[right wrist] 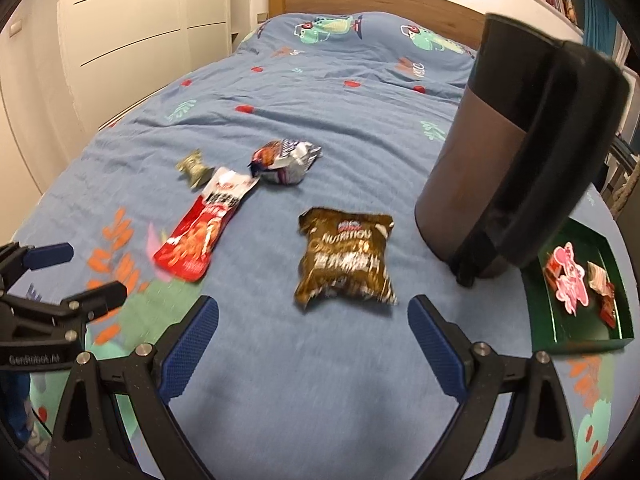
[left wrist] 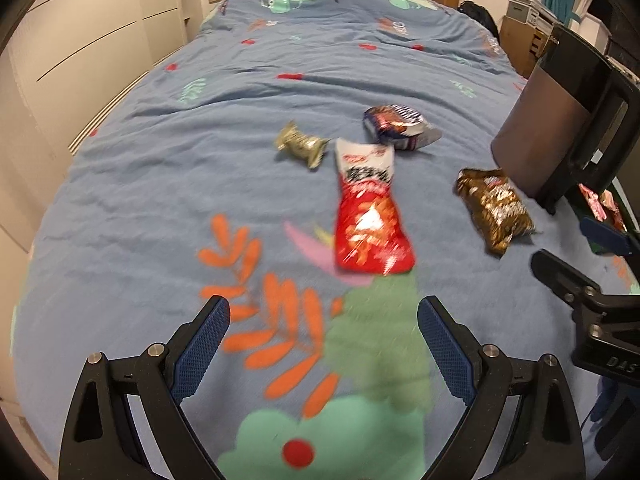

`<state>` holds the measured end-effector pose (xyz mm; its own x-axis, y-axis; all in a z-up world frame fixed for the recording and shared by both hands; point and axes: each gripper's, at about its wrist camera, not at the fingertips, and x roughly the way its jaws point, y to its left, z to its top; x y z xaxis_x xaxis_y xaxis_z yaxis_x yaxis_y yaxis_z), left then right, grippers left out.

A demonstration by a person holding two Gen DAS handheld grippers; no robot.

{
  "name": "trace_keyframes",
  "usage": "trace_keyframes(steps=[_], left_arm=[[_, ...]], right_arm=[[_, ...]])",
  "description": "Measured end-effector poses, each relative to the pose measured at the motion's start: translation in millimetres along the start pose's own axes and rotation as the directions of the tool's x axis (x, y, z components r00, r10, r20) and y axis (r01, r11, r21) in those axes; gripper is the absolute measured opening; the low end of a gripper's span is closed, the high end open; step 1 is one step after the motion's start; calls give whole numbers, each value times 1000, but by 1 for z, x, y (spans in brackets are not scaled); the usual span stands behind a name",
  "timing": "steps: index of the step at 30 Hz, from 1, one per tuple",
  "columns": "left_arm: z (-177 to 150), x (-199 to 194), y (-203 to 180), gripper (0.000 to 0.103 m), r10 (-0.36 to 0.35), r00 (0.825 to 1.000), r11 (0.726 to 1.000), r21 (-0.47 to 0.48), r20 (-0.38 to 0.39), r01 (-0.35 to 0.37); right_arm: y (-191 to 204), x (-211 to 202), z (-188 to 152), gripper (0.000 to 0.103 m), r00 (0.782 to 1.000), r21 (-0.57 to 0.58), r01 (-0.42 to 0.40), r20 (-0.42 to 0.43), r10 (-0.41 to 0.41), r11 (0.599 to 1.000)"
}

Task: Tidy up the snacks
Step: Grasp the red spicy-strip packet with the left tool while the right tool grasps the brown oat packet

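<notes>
Both tools wide open, empty: left tool (left wrist: 324, 344), right tool (right wrist: 312, 336). Red packet (left wrist: 370, 216) & brown packet (right wrist: 346, 258) lie apart on bed (right wrist: 320, 380). Green tray (right wrist: 580, 336) far right.

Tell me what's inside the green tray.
The green tray on the bed holds a pink-and-white packet and a smaller red-and-cream packet. The dark jug covers its far corner, so anything there is hidden.

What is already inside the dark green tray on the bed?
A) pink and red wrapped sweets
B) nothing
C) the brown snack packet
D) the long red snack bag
A: the right wrist view shows pink and red wrapped sweets lying inside the dark green tray; the other snacks lie on the blue bedcover.
</notes>
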<state>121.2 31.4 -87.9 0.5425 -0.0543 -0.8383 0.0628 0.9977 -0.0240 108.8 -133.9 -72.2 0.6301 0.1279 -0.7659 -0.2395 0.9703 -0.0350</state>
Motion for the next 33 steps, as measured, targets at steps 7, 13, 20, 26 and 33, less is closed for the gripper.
trace_keyframes(steps=[7, 13, 20, 26, 33], left_arm=[[26, 30, -18, 92, -22, 1000, 999, 29, -2, 22], [40, 58, -24, 92, -7, 1000, 998, 64, -19, 8], [47, 86, -28, 92, -7, 999, 996, 84, -43, 11], [53, 103, -29, 92, 3, 999, 994, 109, -52, 3], [54, 109, -30, 93, 10, 997, 994, 109, -72, -2]], right_arm=[[-14, 35, 18, 103, 1000, 22, 11, -1, -11, 1000], [-23, 63, 25, 103, 1000, 30, 12, -17, -11, 999], [-28, 88, 29, 103, 999, 25, 2, -42, -1, 1000], [-31, 104, 29, 103, 998, 36, -10, -67, 13, 999], [-37, 116, 25, 103, 992, 76, -80, -97, 87, 994]])
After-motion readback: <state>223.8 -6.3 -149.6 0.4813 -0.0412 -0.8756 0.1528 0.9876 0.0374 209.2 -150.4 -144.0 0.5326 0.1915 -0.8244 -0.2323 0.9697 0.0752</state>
